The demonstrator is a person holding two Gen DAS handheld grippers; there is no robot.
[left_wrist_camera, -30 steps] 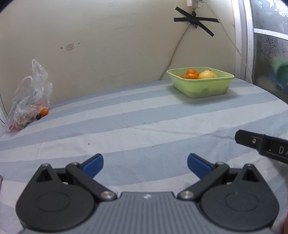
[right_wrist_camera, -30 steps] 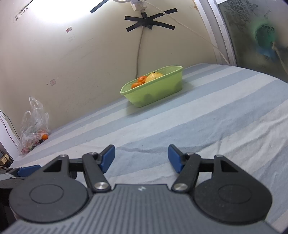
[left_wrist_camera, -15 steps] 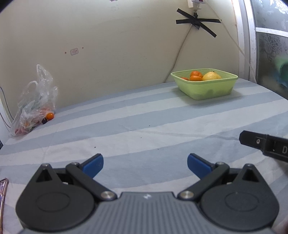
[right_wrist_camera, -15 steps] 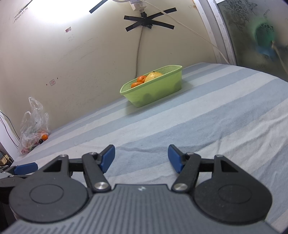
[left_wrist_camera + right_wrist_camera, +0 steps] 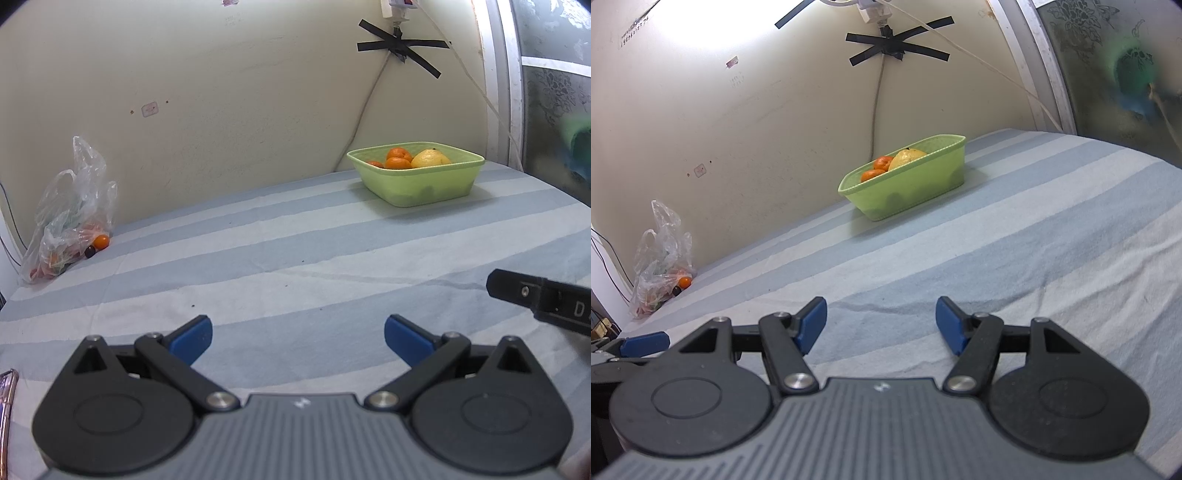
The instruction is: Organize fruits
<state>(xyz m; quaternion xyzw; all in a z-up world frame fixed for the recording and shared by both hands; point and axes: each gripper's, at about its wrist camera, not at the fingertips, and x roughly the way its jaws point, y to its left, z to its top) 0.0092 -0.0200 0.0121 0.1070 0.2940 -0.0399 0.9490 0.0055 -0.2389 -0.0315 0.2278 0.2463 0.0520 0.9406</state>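
Note:
A light green tub (image 5: 436, 186) (image 5: 923, 184) stands at the far side of the striped bed, holding oranges (image 5: 398, 158) (image 5: 882, 163) and a yellow fruit (image 5: 430, 159) (image 5: 907, 157). At the far left a clear plastic bag (image 5: 70, 218) (image 5: 661, 258) leans on the wall, with a small orange fruit (image 5: 101, 242) (image 5: 685, 282) and a dark one (image 5: 89, 252) at its mouth. My left gripper (image 5: 297, 338) stands open over the sheet, nothing between its blue pads. My right gripper (image 5: 881, 325) is also open and empty. Each gripper's edge shows in the other's view.
The bed is covered by a blue and white striped sheet (image 5: 295, 258). A cream wall with taped cable (image 5: 399, 48) runs behind it. A window frame (image 5: 506, 92) stands at the right. A shiny metal edge (image 5: 7, 398) shows at the lower left.
The left wrist view has shifted: the bag and tub sit slightly lower and to the right than a second ago. The right wrist view is unchanged. Both grippers stay open.

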